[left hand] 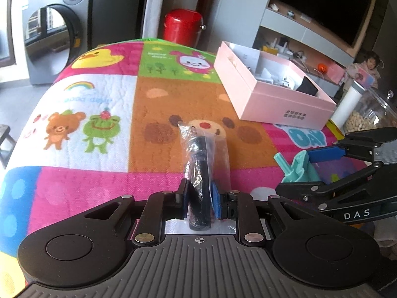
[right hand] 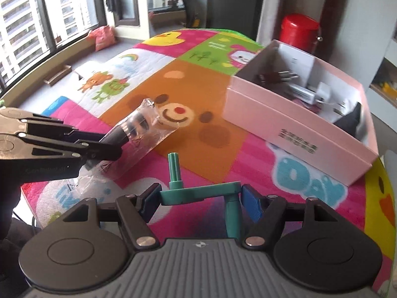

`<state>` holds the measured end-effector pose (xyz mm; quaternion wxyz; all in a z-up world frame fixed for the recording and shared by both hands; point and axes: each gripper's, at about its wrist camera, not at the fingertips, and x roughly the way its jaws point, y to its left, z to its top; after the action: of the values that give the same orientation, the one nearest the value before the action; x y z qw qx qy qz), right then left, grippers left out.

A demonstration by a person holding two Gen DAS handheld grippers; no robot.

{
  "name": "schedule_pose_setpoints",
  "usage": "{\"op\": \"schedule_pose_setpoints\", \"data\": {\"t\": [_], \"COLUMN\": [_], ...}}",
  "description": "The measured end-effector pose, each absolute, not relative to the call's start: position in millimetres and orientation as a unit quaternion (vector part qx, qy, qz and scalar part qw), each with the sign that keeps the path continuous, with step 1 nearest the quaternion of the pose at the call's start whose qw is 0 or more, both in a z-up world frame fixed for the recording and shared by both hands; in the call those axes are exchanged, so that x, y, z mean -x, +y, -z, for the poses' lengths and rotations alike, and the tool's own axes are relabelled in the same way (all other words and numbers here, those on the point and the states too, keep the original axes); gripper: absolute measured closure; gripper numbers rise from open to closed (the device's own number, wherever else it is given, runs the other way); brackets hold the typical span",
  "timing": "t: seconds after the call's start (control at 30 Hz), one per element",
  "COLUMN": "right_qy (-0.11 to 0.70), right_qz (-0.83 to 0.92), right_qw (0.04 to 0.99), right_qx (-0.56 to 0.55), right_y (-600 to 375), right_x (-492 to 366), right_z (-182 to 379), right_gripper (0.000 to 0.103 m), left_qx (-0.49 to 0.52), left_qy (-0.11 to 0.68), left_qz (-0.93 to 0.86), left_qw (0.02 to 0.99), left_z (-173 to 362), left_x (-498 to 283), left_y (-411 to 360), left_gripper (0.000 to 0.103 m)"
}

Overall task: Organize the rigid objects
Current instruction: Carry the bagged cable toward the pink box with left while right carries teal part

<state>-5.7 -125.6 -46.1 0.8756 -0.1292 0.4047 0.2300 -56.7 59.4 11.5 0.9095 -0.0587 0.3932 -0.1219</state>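
My left gripper (left hand: pixel 198 196) is shut on a black cylinder wrapped in a clear plastic bag (left hand: pixel 198 164), held above the colourful cartoon mat (left hand: pixel 99 114). The bagged cylinder (right hand: pixel 139 124) and the left gripper (right hand: pixel 109 149) also show at the left of the right wrist view. My right gripper (right hand: pixel 198 198) is shut on a teal plastic crank-shaped part (right hand: pixel 198 193), held over the mat (right hand: pixel 198 99). In the left wrist view the teal part (left hand: pixel 297 168) and the right gripper (left hand: pixel 320 166) sit at the right. An open pink box (left hand: pixel 273 92) with several small items stands at the far right of the mat; it also shows in the right wrist view (right hand: pixel 297 129).
A red canister (left hand: pixel 182 26) stands behind the mat. A clear jar of nuts (left hand: pixel 369 116) and a white cylinder (left hand: pixel 347 104) stand right of the box. A washing machine (left hand: pixel 52 29) is at the back left. A child (left hand: pixel 369 67) stands at far right.
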Motion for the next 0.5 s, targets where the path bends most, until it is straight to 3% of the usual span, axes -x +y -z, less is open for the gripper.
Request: {"op": "schedule_pose_setpoints", "data": {"t": [0.5], "right_qy": [0.414], "right_qz": [-0.239], "right_qw": [0.870], "right_qx": [0.119], "right_y": [-129], "right_x": [-8], "right_z": [45], "right_gripper": [0.033], "left_qx": [0.036], "left_qy": [0.398], "left_qz": [0.113], "left_qw": [0.910], "left_z": [-16], "left_x": [62], "left_y": [51], "left_gripper": [0.081]}}
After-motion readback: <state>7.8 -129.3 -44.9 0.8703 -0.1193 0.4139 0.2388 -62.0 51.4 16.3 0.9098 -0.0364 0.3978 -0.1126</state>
